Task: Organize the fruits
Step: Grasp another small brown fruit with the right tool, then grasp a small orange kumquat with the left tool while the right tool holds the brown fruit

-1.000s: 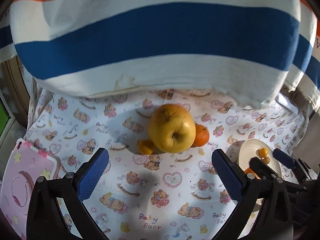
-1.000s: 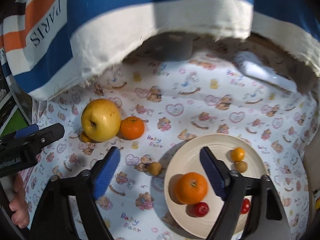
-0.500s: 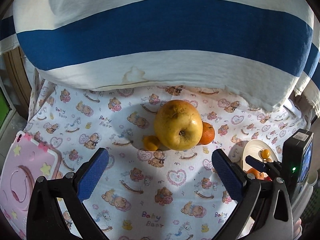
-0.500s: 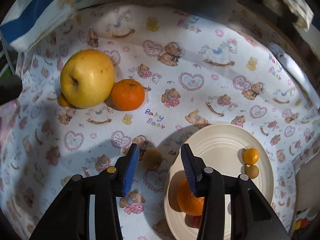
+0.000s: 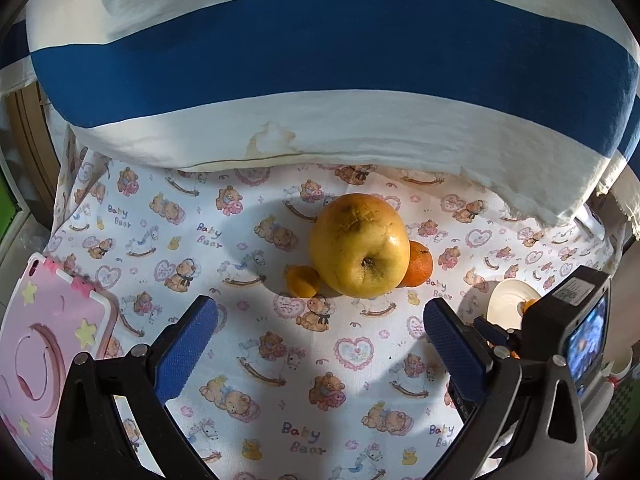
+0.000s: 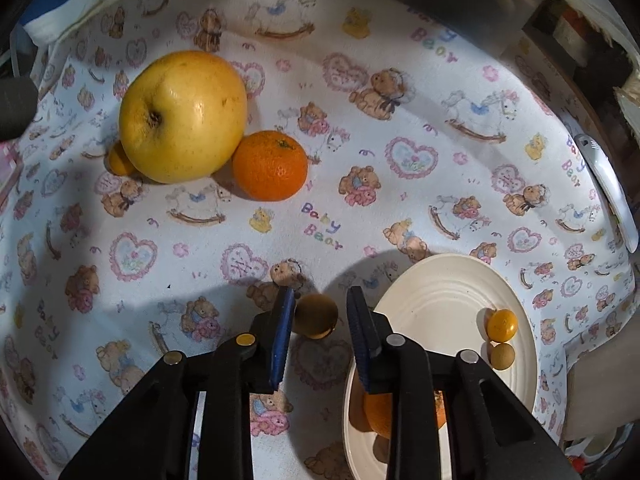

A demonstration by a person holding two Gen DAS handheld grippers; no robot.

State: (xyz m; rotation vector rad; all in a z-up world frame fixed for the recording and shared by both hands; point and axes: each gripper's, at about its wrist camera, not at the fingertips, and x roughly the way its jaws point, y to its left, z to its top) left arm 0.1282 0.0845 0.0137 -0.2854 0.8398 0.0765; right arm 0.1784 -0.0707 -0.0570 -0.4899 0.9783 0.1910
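Observation:
A big yellow apple [image 5: 360, 246] lies on the bear-print cloth with an orange [image 5: 418, 265] at its right and a small yellow fruit [image 5: 302, 281] at its left. My left gripper [image 5: 318, 344] is open and empty, short of the apple. In the right wrist view the apple [image 6: 182, 116] and orange [image 6: 270, 171] lie at the far left. My right gripper [image 6: 318, 312] is narrowed around a small brownish round fruit [image 6: 316, 316] on the cloth beside a cream plate [image 6: 448, 304]; a gap shows at the right pad. The plate holds two small fruits [image 6: 501, 325] and an orange [image 6: 378, 412].
A blue, white and orange striped cushion [image 5: 320, 60] overhangs the back of the cloth. A pink tablet case [image 5: 44, 344] lies at the left. A white remote-like object [image 6: 608, 192] lies at the right edge. The right gripper's body [image 5: 568, 336] shows at the right of the left wrist view.
My right gripper has dropped low toward the cloth and narrowed its jaws around the small brownish fruit beside the plate. My left gripper has drawn back slightly from the apple.

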